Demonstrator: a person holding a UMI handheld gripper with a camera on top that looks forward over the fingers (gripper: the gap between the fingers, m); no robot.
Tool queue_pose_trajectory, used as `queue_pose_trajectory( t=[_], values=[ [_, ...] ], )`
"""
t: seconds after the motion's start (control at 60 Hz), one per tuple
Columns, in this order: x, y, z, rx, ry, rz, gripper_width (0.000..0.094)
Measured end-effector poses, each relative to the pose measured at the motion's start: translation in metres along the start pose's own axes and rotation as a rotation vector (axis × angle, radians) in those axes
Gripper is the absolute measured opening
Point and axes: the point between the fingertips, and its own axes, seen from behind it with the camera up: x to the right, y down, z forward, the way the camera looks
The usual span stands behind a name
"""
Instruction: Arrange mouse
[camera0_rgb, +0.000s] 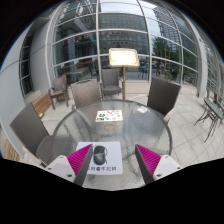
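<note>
The mouse (102, 154) is seen on a white sheet (104, 162) at twelve o'clock, between the wide-open, empty gripper (112, 160); it is judged not yet grasped, with arranging left.

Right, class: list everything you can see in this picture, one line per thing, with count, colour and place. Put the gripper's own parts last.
Mouse: one, dark grey, on the near white sheet, between the fingers with a gap at either side.
Near sheet: one, white with print, at the table's near edge.
Far card: one, white with green marks, beyond the mouse.
Glass table: one, round, clear.
Chairs: several, dark grey, around the table.
Sign stand: one, pale, beyond the chairs.
Glazed building: one, grey, behind.
Gripper: one, open; pink pads, two, on its fingers.
</note>
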Motion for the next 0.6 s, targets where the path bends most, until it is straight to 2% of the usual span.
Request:
queue_pose_trajectory(
  t=[0.25, 0.6],
  values=[
    [0.021, 0.013, -0.02, 0.02, 0.019, 0.008, 0.0851],
    [0.025, 0.021, -0.017, 0.0, 0.001, 0.0, 0.0849]
  ],
)
